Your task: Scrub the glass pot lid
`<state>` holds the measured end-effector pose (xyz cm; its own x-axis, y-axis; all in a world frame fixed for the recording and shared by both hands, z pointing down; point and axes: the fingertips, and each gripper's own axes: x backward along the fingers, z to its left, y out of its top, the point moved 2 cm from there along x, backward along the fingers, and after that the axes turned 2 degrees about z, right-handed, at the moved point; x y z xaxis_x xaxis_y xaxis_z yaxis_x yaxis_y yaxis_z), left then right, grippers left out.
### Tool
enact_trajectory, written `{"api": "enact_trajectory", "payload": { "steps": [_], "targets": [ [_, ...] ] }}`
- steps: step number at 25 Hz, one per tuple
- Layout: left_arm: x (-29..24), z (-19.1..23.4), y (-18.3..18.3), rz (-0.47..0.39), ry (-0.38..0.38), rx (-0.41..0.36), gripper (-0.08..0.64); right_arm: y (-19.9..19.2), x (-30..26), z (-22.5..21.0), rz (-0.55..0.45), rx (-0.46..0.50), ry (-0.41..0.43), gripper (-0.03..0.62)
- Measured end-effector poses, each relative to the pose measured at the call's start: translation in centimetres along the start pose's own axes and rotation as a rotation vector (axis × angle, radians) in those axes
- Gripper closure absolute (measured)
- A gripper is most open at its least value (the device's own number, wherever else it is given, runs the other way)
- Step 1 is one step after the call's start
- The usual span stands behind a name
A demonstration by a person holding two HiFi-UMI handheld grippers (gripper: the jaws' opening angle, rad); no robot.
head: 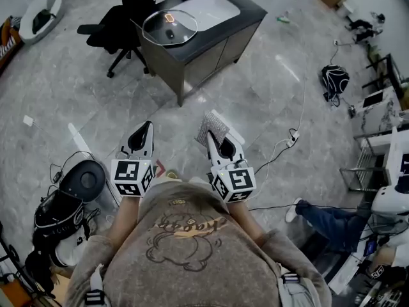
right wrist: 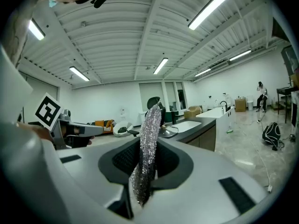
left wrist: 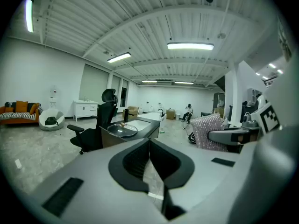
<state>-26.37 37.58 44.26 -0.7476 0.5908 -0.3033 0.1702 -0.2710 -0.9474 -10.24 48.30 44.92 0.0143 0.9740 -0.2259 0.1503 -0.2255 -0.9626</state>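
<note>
The head view shows the glass lid (head: 169,27) on the counter (head: 252,13), well ahead. The gripper views reveal the jaws: left gripper (left wrist: 149,143) closed, empty; right gripper (right wrist: 148,146) pinching a scouring pad (right wrist: 150,122)

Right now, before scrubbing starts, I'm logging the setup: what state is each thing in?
glass pot lid, lying flat on the counter beside the sink, untouched
left tool, shut, empty
right tool, shut on the scouring pad
scouring pad, clamped upright, sticking out past the jaws
</note>
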Motion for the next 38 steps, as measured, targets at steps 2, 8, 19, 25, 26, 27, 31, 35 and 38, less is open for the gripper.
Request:
{"api": "enact_trajectory", "payload": {
  "steps": [2,8,19,25,26,27,31,35,38],
  "targets": [
    [-0.4,0.3,0.0,-0.002,-0.015,-0.005,0.541,0.0,-0.3,0.0,-0.007,0.000,-0.015,0.506],
    [-2.1,1.8,0.8,-0.010,-0.044,-0.025,0.541,0.5,-2.2,-0.1,-0.019,0.000,-0.041,0.506],
    [-10.3,6.6,2.3,-0.022,-0.005,-0.017,0.541,1.7,-12.3,-3.8,-0.018,0.016,-0.003,0.506],
    [-18.6,9.7,5.4,-0.024,0.019,-0.006,0.541,4.8,-21.0,-7.9,-0.036,0.019,0.059,0.506],
    [-20.0,10.2,6.1,-0.023,0.026,-0.002,0.541,5.5,-22.4,-8.7,-0.038,0.021,0.071,0.506],
    [-21.4,10.7,6.8,-0.024,0.035,0.002,0.541,6.3,-23.9,-9.5,-0.039,0.024,0.082,0.506],
    [-26.9,12.5,9.8,-0.018,0.064,0.026,0.541,9.5,-29.5,-12.7,-0.030,0.043,0.125,0.506],
    [-32.2,13.8,12.3,-0.009,0.082,0.043,0.541,11.8,-34.5,-16.1,-0.008,0.056,0.167,0.506],
    [-35.5,14.7,13.7,-0.006,0.109,0.061,0.541,12.6,-37.5,-18.7,0.017,0.050,0.189,0.506]
  ]
}}
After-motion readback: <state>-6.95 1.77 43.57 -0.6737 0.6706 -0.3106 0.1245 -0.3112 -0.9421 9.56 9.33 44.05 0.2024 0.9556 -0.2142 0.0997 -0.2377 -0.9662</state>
